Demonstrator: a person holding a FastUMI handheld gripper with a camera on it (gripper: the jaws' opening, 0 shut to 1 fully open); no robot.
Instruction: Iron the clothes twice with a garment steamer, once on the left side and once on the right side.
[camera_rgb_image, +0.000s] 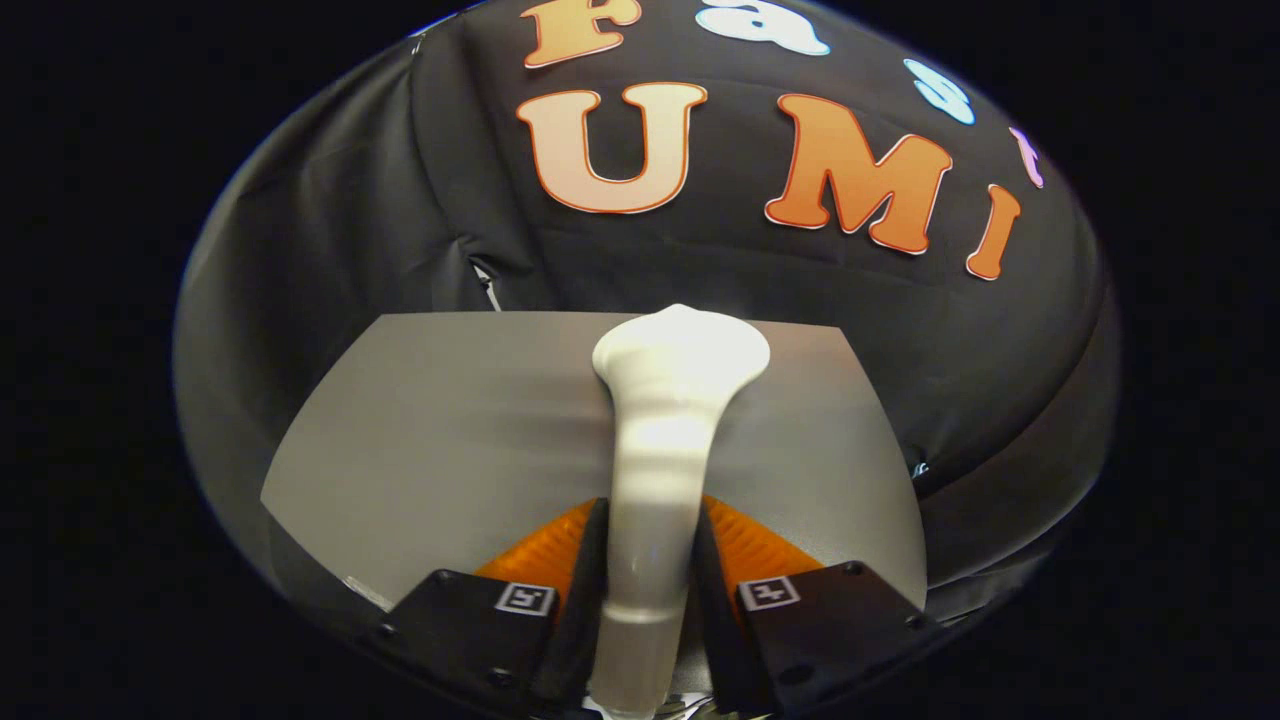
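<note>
We see the gripper (648, 560) closed around the handle of the steamer (660, 440), with both fingers pressing against its sides, one on each flank of the narrow neck, so the claw stands only as far open as the handle is thick. The steamer is pale and smooth, and it runs forward from between the fingers, straight along their line, widening at its far end into a broad, flattened head. That head lies beyond the fingertips, over the far part of a grey surface (450, 430) spread below it. We cannot tell whether the head touches this surface or hangs just above it. The surface is flat and plain, with a few faint streaks of light across it; whether it is the garment itself or a board, we cannot say. It reaches out to both sides of the steamer, more of it showing to the left of the handle than to the right, and its far edge lies just behind the steamer's head. Beyond that edge rises the booth's wall (330, 230), a dark cloth that hangs in folds, with a crease and a small gap showing near the surface's far left corner.
</note>
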